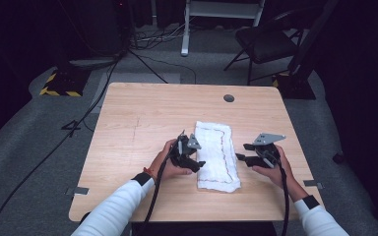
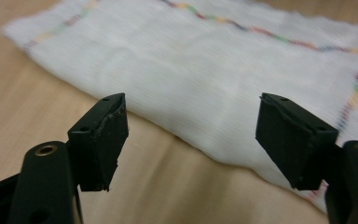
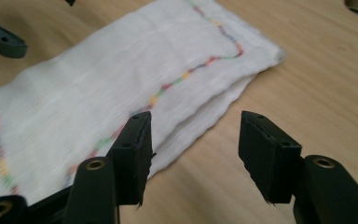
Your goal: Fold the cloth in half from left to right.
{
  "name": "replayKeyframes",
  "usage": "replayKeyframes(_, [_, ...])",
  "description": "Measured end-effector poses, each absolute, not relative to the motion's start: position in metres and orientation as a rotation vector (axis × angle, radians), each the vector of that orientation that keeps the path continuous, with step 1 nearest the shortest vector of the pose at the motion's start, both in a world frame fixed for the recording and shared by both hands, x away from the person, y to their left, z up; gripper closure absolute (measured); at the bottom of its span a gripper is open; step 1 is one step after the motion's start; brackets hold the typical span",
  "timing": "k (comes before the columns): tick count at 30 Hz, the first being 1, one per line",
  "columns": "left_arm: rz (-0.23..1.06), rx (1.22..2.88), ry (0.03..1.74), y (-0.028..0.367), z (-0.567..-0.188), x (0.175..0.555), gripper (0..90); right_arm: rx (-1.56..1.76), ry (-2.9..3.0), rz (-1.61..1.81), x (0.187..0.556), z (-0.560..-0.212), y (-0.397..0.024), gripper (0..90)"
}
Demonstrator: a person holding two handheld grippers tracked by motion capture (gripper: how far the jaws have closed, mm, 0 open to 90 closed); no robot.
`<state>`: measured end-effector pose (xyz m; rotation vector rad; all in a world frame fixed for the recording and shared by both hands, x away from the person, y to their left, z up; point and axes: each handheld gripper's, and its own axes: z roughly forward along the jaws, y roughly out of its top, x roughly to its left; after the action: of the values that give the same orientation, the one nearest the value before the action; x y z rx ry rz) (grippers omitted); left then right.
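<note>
- A folded white cloth (image 1: 217,156) with a thin multicoloured stitched line lies flat on the wooden table (image 1: 142,123), a little toward 4 o'clock of the tabletop's middle, its long side running from 12 to 6 o'clock.
- The left gripper (image 1: 195,164) sits at the cloth's 9 o'clock edge, held in the person's left hand (image 1: 165,160); its tips reach just over that edge.
- In the left gripper view the left gripper (image 2: 191,135) has its jaws released and standing wide apart, nothing between them; the cloth (image 2: 205,79) lies just past the tips, and bare wood shows beneath the gap.
- The right gripper (image 1: 241,152) is at the cloth's 3 o'clock side, held in the right hand (image 1: 270,167), tips just beside the cloth's edge.
- In the right gripper view the right gripper (image 3: 193,154) is likewise released, jaws parted with nothing pinched; the cloth's layered folded edge (image 3: 200,112) runs under the near jaw, and bare table (image 3: 317,93) shows toward 3 o'clock.
- A round hole (image 1: 229,98) is cut in the tabletop at about 1 o'clock of the cloth, well apart from it.
</note>
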<state>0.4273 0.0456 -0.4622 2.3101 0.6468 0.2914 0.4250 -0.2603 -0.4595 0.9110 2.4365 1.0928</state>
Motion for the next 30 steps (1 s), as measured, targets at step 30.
replayKeyframes(30, [0.354, 2.247, 0.974, 0.029, -0.494, 0.551, 23.9, 1.140, 2.423, 0.935, 0.551, -0.488, -0.210, 45.8])
